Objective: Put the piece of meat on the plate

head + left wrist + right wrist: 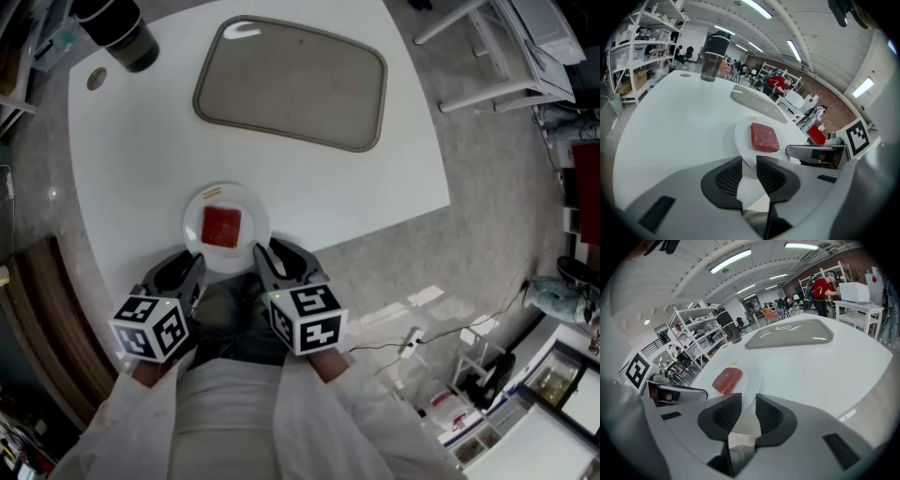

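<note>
A square red piece of meat [222,226] lies flat on a small round white plate [198,208] near the front edge of the white table [394,178]. My left gripper [183,273] and right gripper [277,258] sit side by side just short of the plate, over the table's edge, both pointing at it. In the left gripper view, the meat [764,137] rests on the plate [741,136] just beyond the open jaws of the left gripper [749,161]. The right gripper [748,399] is open too, with the meat [727,380] ahead to its left. Nothing is between either pair of pads.
A grey rounded cutting board [292,82] lies at the far side of the table. A dark cup [122,33] stands at the far left corner, a small round disc [96,80] beside it. Shelves, cables and furniture surround the table on the floor.
</note>
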Demonstrator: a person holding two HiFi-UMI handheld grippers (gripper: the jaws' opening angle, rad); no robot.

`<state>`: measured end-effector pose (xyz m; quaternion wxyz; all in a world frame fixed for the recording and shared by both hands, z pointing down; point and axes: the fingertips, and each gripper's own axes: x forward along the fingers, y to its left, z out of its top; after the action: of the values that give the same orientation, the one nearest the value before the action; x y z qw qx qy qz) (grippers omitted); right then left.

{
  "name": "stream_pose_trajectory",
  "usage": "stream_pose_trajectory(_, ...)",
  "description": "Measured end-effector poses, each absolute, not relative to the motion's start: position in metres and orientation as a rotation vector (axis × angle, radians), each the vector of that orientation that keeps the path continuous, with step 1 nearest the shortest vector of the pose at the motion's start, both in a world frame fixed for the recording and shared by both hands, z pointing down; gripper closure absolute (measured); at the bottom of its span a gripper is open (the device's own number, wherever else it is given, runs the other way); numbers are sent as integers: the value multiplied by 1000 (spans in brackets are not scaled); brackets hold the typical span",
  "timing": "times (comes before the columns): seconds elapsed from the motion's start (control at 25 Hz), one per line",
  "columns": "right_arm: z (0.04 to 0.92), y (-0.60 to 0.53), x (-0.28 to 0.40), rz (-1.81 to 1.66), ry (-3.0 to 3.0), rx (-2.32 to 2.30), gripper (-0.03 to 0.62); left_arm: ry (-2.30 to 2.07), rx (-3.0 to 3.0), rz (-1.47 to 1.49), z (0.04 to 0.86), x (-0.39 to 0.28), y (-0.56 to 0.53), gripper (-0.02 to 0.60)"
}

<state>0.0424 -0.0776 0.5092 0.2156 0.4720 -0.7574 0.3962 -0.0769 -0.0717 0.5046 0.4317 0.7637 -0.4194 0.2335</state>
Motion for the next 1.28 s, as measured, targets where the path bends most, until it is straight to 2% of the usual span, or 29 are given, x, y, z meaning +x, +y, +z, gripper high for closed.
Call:
stream_pose_trajectory(0.72, 471, -120, 54, 1048, -2082, 1565, 496, -917, 2105, 590, 471, -67, -135, 483)
stream_pose_trajectory(1.28, 468, -174, 89, 1026, -2115, 1524, 496, -929, 2103, 580, 470, -31, -187, 483)
